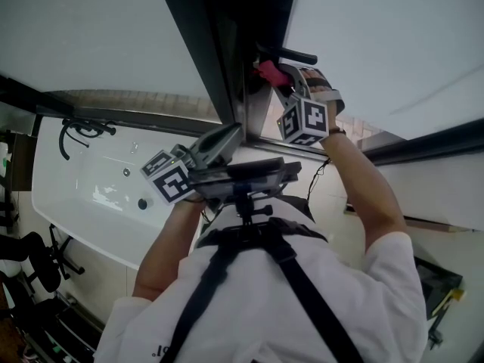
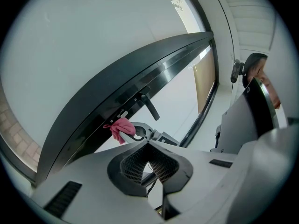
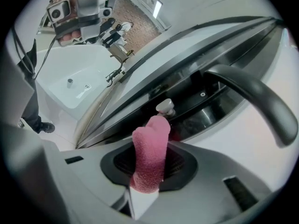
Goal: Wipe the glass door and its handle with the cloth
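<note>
- While you lean in at the handle side of the glass door (image 1: pixel 243 29), your right gripper (image 1: pixel 281 82) sits at about 1 o'clock in the head view. Its fingers are clenched on the pink cloth (image 1: pixel 270 72). A folded tongue of cloth sticks out past the fingertips, so fabric meets the door, not plastic.
- In the right gripper view the cloth (image 3: pixel 150 146) points toward 12 o'clock at a small pale knob (image 3: pixel 164 107) on the dark frame. The handle (image 3: pixel 254 94) sweeps off toward 2 o'clock, apart from the cloth. My judgement is that you are working the frame beside the handle's base, and the lever itself is not yet wiped.
- Your left gripper (image 1: pixel 227 138) hangs lower, at roughly 7 o'clock from the right one, with its fingers closed tip to tip on nothing. It looks held back, probably to leave the wiping hand room.
- From the left gripper view, the handle (image 2: pixel 150 107) stands at 12 o'clock above the fingers, with the cloth (image 2: pixel 121 129) at 11 o'clock beside it.
- Some things are hard to make out:
  - No view settles whether the cloth tip touches the knob or the frame or stops just short of them.
  - In the head view the gripper and cloth cover the handle's base.
  - Your torso and the camera rig fill the 6 o'clock half of that view.
  - The panes read as flat pale grey, so no smears or wiped patches show on them.
  - A white bathtub (image 1: pixel 98 180) lies at 9 o'clock, well apart from the work.
</note>
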The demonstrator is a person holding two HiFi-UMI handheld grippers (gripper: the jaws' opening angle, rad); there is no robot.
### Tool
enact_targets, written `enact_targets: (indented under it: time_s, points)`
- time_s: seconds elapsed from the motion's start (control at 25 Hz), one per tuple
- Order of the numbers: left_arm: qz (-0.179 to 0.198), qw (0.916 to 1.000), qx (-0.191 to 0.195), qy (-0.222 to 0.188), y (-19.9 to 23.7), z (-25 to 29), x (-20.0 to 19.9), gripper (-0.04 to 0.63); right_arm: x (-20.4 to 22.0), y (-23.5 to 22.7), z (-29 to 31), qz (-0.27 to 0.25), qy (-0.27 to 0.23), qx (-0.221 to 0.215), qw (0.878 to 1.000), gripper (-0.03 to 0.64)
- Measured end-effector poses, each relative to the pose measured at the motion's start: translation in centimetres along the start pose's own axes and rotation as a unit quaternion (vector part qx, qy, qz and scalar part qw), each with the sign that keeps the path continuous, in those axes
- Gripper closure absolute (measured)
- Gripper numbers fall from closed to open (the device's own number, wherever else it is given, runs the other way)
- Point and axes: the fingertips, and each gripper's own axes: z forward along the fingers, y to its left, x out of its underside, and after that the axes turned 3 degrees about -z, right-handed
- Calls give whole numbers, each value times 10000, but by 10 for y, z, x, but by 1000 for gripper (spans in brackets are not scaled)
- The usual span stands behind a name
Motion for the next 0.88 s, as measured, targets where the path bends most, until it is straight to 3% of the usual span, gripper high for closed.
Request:
enact_targets:
  time_s: [0.88]
  points:
    - [-41, 10000, 42, 60, 0, 2, 2, 603, -10, -32, -24, 583, -178, 626, 9962, 520]
